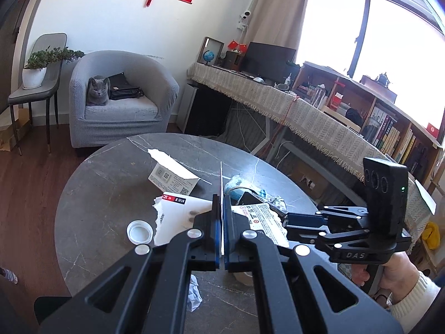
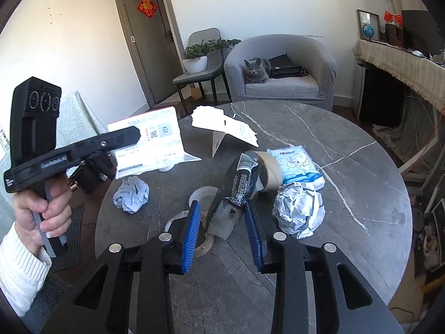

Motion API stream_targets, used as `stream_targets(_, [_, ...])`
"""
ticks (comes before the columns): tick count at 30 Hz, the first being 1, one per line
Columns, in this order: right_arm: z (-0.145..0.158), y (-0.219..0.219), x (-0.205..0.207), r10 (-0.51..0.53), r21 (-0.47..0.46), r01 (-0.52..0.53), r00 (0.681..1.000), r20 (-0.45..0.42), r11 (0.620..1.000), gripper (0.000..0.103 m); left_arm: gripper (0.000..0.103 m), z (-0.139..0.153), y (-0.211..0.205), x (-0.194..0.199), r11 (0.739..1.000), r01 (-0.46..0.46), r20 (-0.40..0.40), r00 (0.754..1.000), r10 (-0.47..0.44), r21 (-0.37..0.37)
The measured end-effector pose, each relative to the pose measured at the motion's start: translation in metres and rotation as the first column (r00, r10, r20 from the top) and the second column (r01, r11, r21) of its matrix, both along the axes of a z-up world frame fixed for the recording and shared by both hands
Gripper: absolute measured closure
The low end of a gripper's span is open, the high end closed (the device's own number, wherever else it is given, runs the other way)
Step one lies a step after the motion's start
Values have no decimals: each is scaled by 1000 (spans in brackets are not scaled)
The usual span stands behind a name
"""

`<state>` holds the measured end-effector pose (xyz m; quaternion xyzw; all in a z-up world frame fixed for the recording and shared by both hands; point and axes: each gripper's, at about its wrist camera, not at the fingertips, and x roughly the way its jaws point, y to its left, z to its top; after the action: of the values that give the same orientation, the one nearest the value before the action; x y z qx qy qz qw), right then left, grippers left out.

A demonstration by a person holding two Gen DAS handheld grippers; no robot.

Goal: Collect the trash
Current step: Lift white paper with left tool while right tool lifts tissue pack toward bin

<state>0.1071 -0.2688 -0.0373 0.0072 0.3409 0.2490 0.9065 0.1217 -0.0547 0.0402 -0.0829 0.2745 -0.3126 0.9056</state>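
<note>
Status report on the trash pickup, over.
Left claw shut on white card, lifted. Right claw around dark wrapper, grip unclear. Crumpled paper beside it.

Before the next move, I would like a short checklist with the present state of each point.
1. Left gripper shut on the flat white printed card: ok.
2. Card lifted off the round grey marble table: ok.
3. Dark crumpled foil wrapper between the right gripper fingers: ok.
4. Right fingers pressing on the wrapper: not ok, a gap shows on the left side.
5. Trash bin in view: not ok.
</note>
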Motion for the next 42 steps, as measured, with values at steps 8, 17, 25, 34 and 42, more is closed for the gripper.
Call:
stream_targets(8, [-5, 9, 6, -28, 7, 28, 999, -23, 1000, 91, 100, 6, 13, -10, 1000, -8, 15, 1000, 8, -23])
stream_targets(17, [-2, 14, 12, -45, 12, 45, 998, -33, 999, 103, 100, 11, 34, -13, 999, -28, 19, 999, 29, -43])
stream_targets(25, [-4, -9, 15, -135, 134, 145, 987, -86, 980, 56, 100, 17, 45, -17, 998, -42, 23, 999, 43, -54])
stream_targets(34, [-13, 6, 28, -159, 106, 172, 980, -119, 979, 42, 100, 19, 52, -20, 997, -51, 19, 998, 52, -53])
stream_targets(42, [-21, 38, 37, -191, -25, 190, 977, -93, 982, 36, 100, 19, 70, -23, 996, -71, 16, 997, 71, -46])
